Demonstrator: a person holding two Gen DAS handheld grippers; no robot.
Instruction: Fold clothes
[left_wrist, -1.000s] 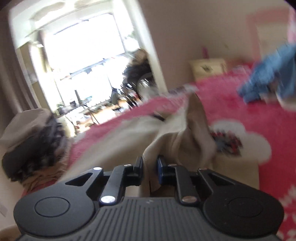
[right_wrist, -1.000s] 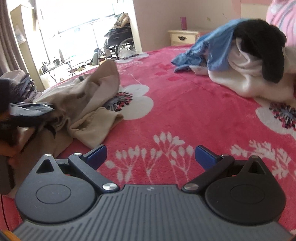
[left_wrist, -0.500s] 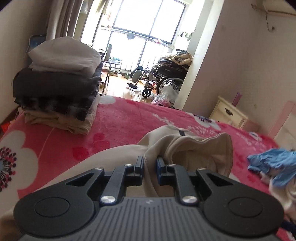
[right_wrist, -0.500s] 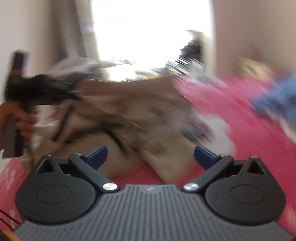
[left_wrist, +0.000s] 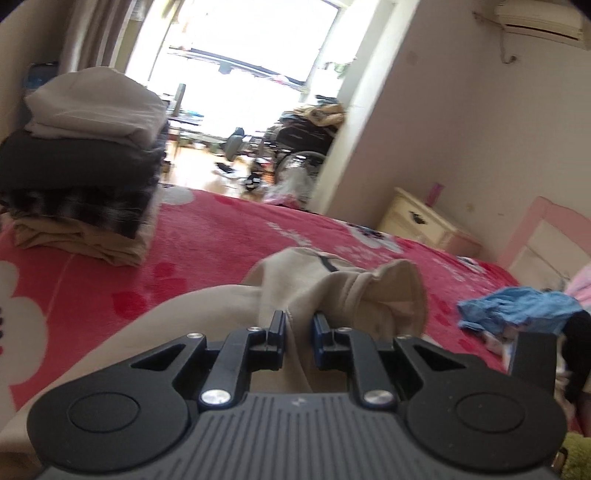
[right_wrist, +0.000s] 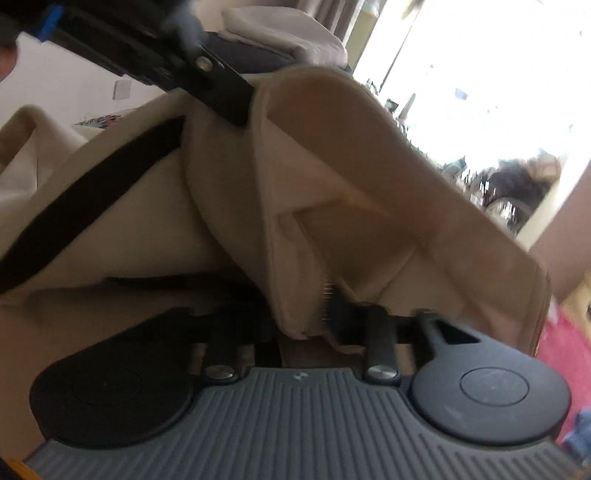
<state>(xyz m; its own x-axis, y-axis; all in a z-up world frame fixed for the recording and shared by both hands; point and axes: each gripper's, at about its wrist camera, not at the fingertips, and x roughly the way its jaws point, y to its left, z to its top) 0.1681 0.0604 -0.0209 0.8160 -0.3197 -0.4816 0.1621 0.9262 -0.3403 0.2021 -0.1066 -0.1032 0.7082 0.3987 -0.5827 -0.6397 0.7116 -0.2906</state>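
The right claw (right_wrist: 314, 325) was wide open over the red bed (left_wrist: 221, 236) a moment ago. Now it is closing on the near edge of the tan clothes (right_wrist: 332, 206). The left claw (left_wrist: 298, 332) holds the same tan clothes (left_wrist: 332, 291), though its jaws are opening a little. With both ends held, folding can start. Folded clothes (left_wrist: 85, 147) sit stacked far left.

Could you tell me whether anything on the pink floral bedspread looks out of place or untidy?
Yes: a crumpled blue garment lies loose on the pink floral bedspread at the right, unlike the neat stack of folded clothes at the left. The beige garment is bunched up too.
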